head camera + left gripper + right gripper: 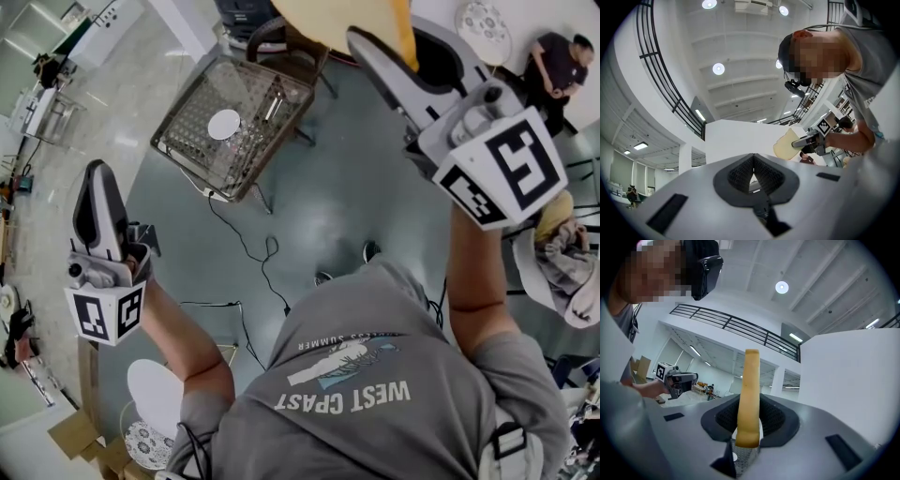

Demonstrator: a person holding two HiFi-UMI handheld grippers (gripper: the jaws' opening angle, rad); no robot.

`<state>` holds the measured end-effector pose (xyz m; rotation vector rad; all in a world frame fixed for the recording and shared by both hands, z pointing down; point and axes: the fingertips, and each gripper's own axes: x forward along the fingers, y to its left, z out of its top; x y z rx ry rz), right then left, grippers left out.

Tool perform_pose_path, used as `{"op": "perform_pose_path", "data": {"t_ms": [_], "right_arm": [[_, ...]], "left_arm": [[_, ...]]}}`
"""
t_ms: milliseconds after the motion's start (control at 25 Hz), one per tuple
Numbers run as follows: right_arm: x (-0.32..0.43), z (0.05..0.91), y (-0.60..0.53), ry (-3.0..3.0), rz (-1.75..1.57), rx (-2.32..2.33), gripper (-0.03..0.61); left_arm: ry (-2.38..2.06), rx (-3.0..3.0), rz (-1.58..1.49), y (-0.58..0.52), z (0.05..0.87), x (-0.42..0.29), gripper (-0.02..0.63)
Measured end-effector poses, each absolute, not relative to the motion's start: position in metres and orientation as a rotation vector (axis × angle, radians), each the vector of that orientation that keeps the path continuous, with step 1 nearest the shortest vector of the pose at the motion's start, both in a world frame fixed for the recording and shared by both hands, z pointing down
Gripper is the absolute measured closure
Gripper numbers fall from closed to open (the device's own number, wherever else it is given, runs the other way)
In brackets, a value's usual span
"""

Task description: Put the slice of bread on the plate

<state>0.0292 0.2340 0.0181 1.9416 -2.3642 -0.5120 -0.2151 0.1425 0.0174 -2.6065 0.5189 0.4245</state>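
Item 1: right gripper (749,414), raised; jaws clamped on the slice of bread (750,390), which stands upright on edge between the pads.
Item 2: left gripper (752,172), raised, well apart from the right; jaws pressed together, nothing between them.
Item 3: white round plate (223,124), on a wire-mesh table (192,112) far below, well apart from the bread.

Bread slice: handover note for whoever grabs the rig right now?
Right tongs: shut on the bread, slice upright, held up in the air.
Left tongs: shut, empty, also raised.
Plate: white, on the mesh table, apparently bare.
Done: bread is gripped.
Left: carry it to the plate and lay it down.
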Motion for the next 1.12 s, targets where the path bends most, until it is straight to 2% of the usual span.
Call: {"op": "perform_pose_path", "data": {"t_ms": [480,1120], "right_arm": [[0.057,0.025,0.189,-2.482,-0.486,1.866,0.489],[0.157,0.046,0.119,-2.645,-0.456,1.703,0.489]], "left_arm": [[0.621,-2.582,0.354,0.12,0.021,-0.191,0.606],[0.771,-2.537,0.271,0.082,0.038,-0.086,0.606]]}}
